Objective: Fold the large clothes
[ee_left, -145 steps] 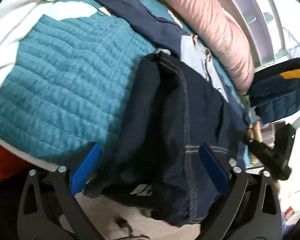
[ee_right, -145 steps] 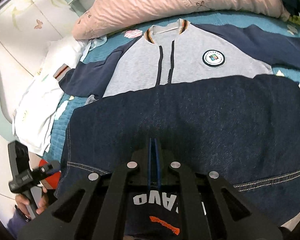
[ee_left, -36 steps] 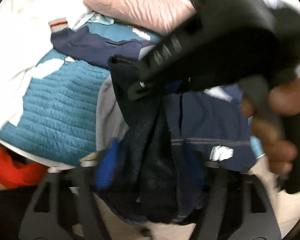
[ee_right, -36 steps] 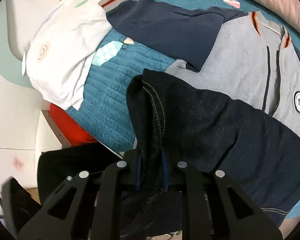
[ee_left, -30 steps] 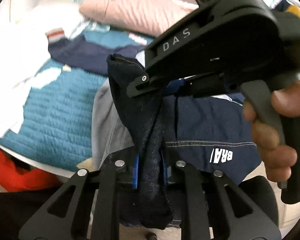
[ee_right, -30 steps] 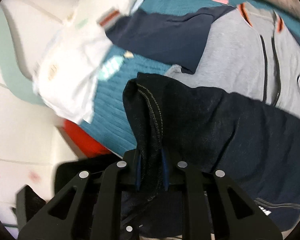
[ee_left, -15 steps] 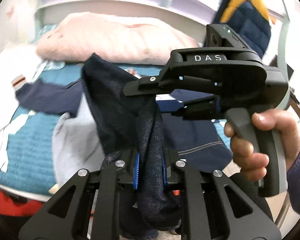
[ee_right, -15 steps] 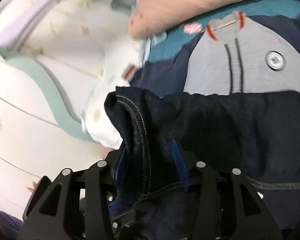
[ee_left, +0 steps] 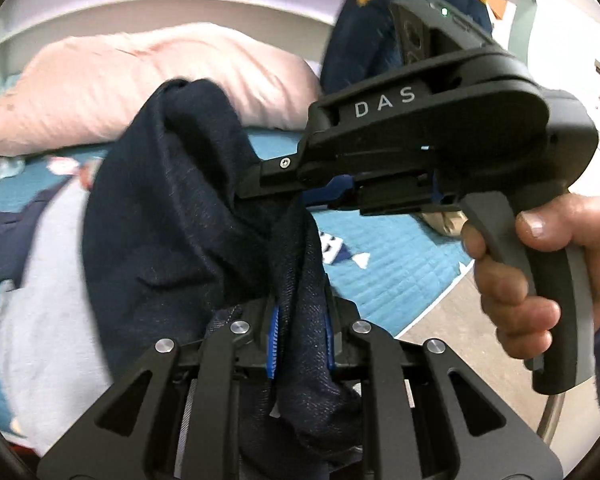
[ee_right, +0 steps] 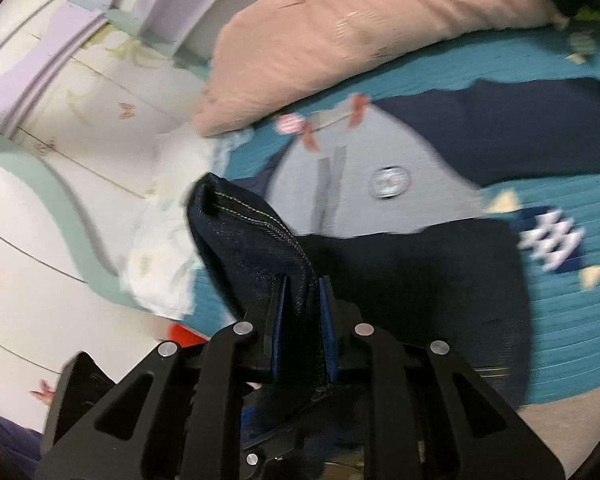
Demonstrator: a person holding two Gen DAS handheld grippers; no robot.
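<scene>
A dark denim garment (ee_left: 188, 200) hangs bunched and lifted above the bed. My left gripper (ee_left: 300, 340) is shut on a thick fold of it. My right gripper (ee_right: 302, 320) is shut on the same denim garment (ee_right: 252, 240), near a stitched corner that stands up above the fingers. In the left wrist view the right gripper's black body (ee_left: 420, 140) reaches in from the right, held by a hand (ee_left: 540, 280), with its fingers buried in the cloth just above my left gripper. The rest of the denim (ee_right: 420, 280) trails onto the bed.
A grey and navy zip jacket (ee_right: 380, 152) lies spread on the teal quilt (ee_right: 560, 340). A pink pillow (ee_right: 360, 32) lies along the far side. White clothing (ee_right: 164, 240) lies at the bed's left edge. A navy and yellow item (ee_left: 412, 8) hangs behind.
My left gripper, open earlier, closed on the denim beside the right gripper. Both grippers then lifted the bunched denim up off the bed.
</scene>
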